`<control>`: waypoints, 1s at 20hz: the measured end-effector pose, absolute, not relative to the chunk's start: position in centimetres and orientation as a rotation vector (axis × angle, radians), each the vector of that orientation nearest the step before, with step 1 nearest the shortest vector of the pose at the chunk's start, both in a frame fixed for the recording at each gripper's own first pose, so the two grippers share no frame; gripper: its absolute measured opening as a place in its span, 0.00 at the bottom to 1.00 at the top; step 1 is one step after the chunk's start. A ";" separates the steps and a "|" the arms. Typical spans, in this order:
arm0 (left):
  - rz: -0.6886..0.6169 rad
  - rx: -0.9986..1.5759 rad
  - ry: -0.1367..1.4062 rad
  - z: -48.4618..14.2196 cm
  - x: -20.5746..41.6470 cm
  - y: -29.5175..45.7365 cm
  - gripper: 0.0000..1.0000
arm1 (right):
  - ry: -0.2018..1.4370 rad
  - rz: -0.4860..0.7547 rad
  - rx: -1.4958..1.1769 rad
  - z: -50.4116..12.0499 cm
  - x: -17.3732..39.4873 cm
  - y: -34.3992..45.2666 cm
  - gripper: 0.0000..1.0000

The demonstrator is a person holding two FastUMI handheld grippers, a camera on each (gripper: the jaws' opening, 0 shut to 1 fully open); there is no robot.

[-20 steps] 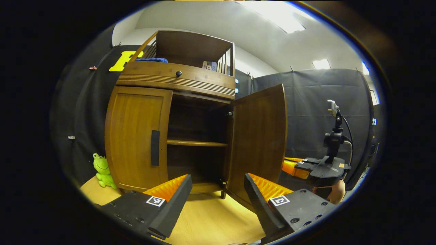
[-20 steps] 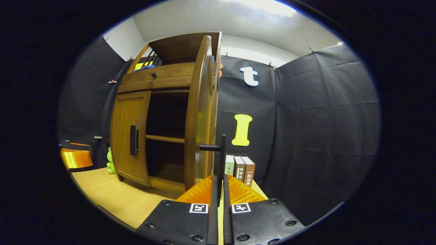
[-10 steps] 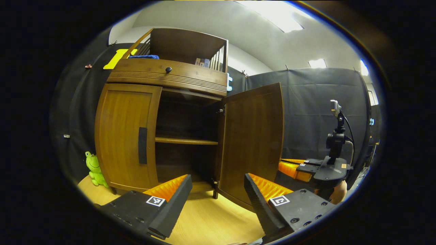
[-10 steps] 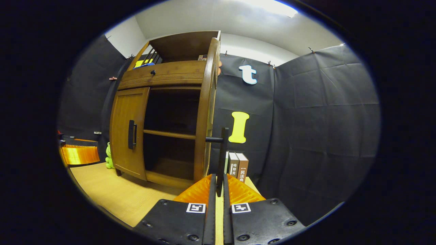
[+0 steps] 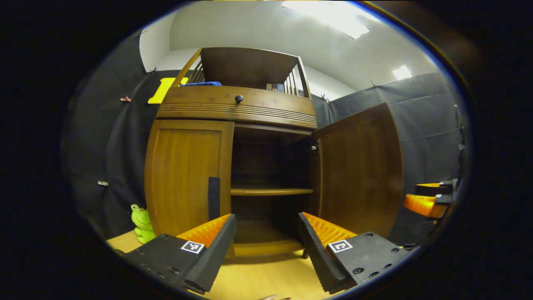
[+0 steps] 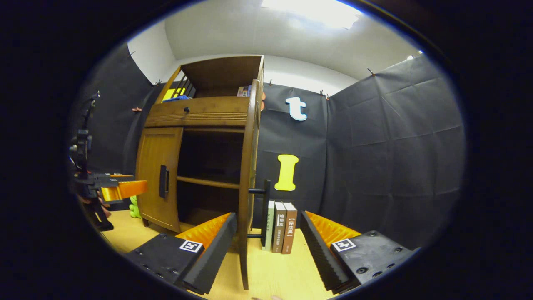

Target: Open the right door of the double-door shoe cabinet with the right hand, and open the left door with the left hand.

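Left door (image 5: 187, 179) shut, its handle (image 5: 213, 198) just above left gripper (image 5: 266, 250); jaws spread wide, empty, lined up ahead of handle, likely for coming pull; right door (image 6: 246, 183) swung wide, seen edge-on; its handle (image 6: 265, 212) free between spread fingers of right gripper (image 6: 268, 250); books (image 6: 280, 227) beside cabinet.

Brown wooden cabinet (image 5: 195, 175); green frog toy (image 5: 142, 216); black handle (image 5: 214, 198).
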State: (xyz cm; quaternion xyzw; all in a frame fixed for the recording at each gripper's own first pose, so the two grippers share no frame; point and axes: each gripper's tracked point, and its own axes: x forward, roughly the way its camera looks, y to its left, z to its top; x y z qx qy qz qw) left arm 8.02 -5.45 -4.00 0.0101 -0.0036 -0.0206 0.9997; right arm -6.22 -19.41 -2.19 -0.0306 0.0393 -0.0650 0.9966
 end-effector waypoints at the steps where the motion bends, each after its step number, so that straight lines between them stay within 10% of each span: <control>1: -0.023 0.045 -0.015 -4.2 8.8 -4.6 0.93 | 0.072 -0.116 -0.065 -2.1 -6.2 -19.1 0.99; 20: 0.142 0.053 -0.006 -7.2 24.2 6.2 0.65 | -0.008 -0.150 -0.079 -2.5 -4.9 -22.3 0.97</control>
